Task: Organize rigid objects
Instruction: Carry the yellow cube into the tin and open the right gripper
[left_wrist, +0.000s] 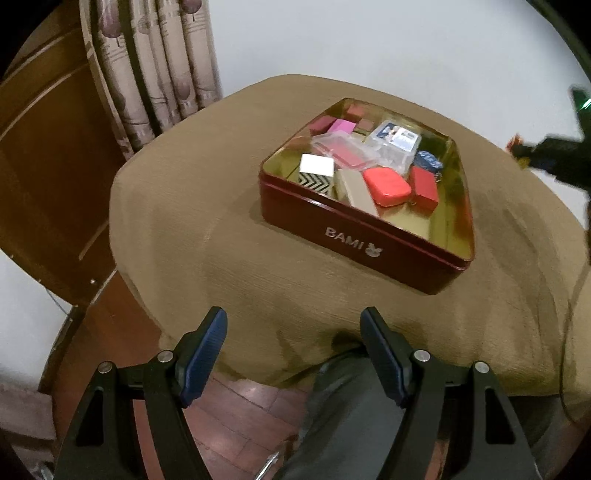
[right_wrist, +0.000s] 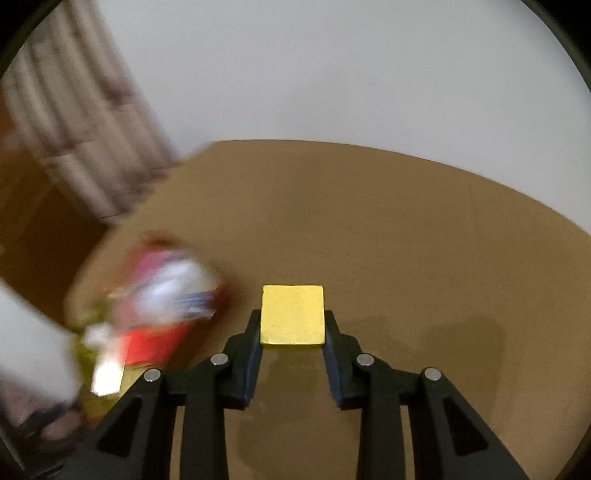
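Gripping a yellow block (right_wrist: 292, 314) in the right gripper (right_wrist: 291, 332), jaws closing on its two side faces, block lying flat with its slightly longer axis pointing straight ahead along the fingers. Hovering above bare tan tabletop (right_wrist: 406, 240), with wide open cloth ahead and to the right up to the curved far edge meeting the white wall (right_wrist: 332, 74). Blurring at lower left, a smear of red, pink and white, too unclear to name. Holding the left gripper (left_wrist: 293, 325) with jaws spread wide and nothing between them, over the near edge of the tabletop. Sitting farther in, a dark red BAMI tin (left_wrist: 354, 240), lidless, turned with one corner toward the camera, carrying a red case (left_wrist: 386, 186), a chevron-patterned box (left_wrist: 316, 173) and clear plastic boxes (left_wrist: 347, 147). Leaving free cloth left of the tin, reaching to the curtain (left_wrist: 155, 74).
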